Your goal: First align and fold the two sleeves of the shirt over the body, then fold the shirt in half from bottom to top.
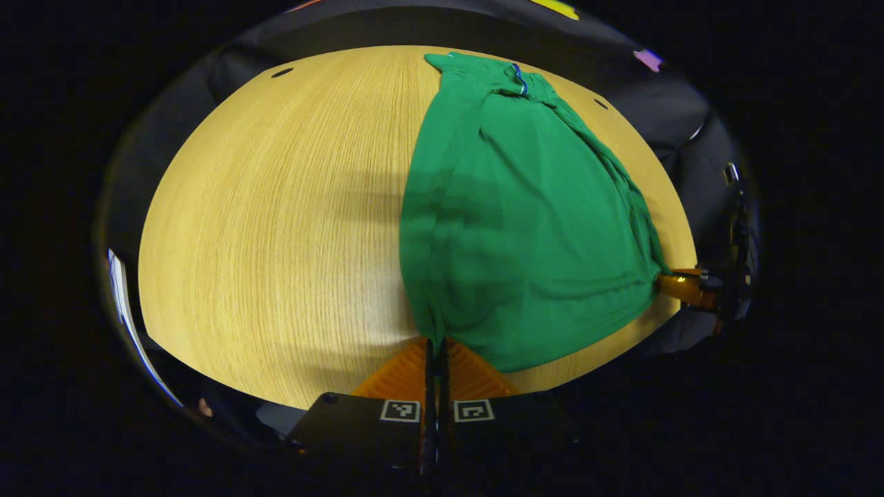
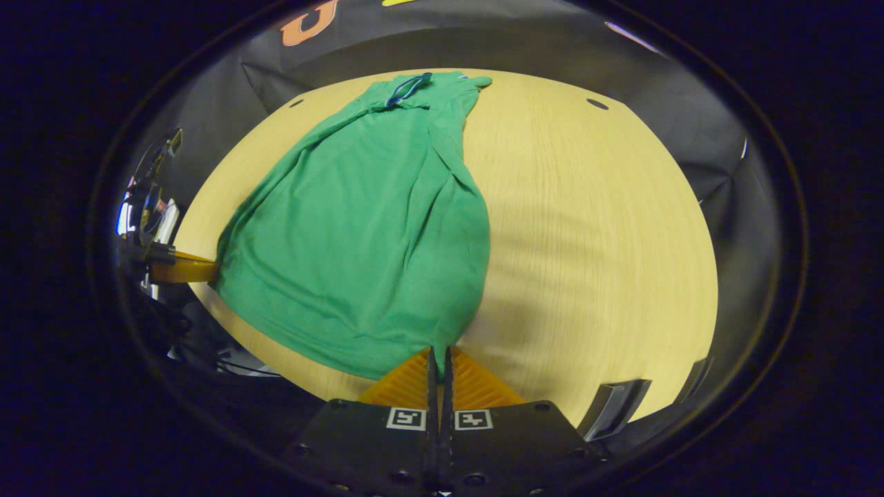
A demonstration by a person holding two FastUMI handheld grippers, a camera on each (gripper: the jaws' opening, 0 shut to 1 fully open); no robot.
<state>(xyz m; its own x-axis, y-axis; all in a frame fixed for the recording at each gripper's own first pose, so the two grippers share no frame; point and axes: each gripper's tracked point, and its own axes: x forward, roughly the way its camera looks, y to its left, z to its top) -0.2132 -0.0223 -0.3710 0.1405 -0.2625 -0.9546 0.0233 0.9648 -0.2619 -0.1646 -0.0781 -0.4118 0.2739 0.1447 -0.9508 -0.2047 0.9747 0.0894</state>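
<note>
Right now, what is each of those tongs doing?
Left tongs: closed on one bottom corner of the green shirt.
Right tongs: closed on the other bottom corner.

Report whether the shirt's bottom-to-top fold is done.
Not done: shirt lies full length, collar far, both grippers pinching hem corners.

A pale wood-grain bench [image 1: 276, 228] carries a green shirt [image 1: 525, 228], spread flat from its collar at 12 o'clock down to its hem at 6 o'clock.
</note>
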